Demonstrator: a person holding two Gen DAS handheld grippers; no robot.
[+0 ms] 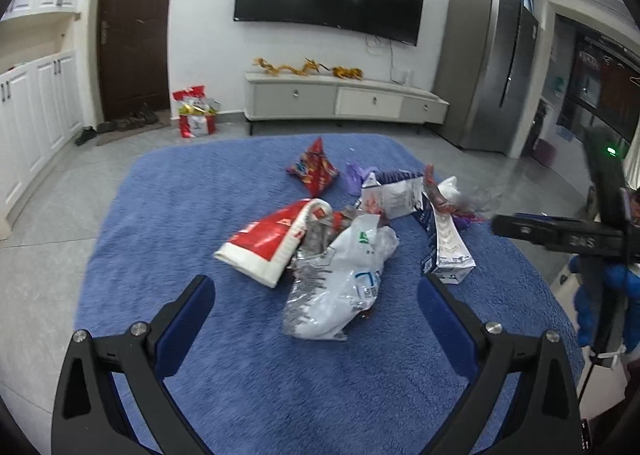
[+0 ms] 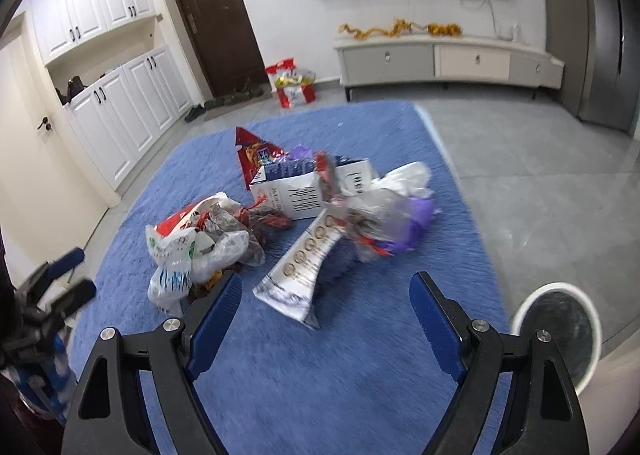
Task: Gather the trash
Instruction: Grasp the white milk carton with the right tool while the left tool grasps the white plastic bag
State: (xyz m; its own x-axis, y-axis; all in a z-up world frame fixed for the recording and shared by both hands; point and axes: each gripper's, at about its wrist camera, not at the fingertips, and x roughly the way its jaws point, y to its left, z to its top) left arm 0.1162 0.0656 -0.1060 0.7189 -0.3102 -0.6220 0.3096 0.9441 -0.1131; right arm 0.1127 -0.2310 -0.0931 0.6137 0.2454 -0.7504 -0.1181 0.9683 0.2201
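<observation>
A heap of trash lies on a blue rug (image 1: 224, 355) (image 2: 320, 375). It holds a red and white bag (image 1: 268, 243) (image 2: 172, 225), a crumpled white plastic bag (image 1: 340, 287) (image 2: 180, 267), a red snack packet (image 1: 314, 171) (image 2: 250, 155), white and purple cartons (image 1: 394, 195) (image 2: 296, 195), a flattened carton (image 1: 448, 247) (image 2: 304, 267) and purple plastic (image 2: 416, 221). My left gripper (image 1: 316, 291) is open above the white bag, empty. My right gripper (image 2: 324, 291) is open above the flattened carton, empty. The right gripper also shows at the right edge of the left wrist view (image 1: 560, 235).
A white-rimmed bin (image 2: 560, 335) stands on the floor right of the rug. A TV cabinet (image 1: 344, 99) (image 2: 448, 59), a fridge (image 1: 492, 67), a brown door (image 1: 132, 27) and a red gift bag (image 1: 196, 111) (image 2: 294, 85) stand at the far wall. White cupboards (image 2: 120, 115) line the left.
</observation>
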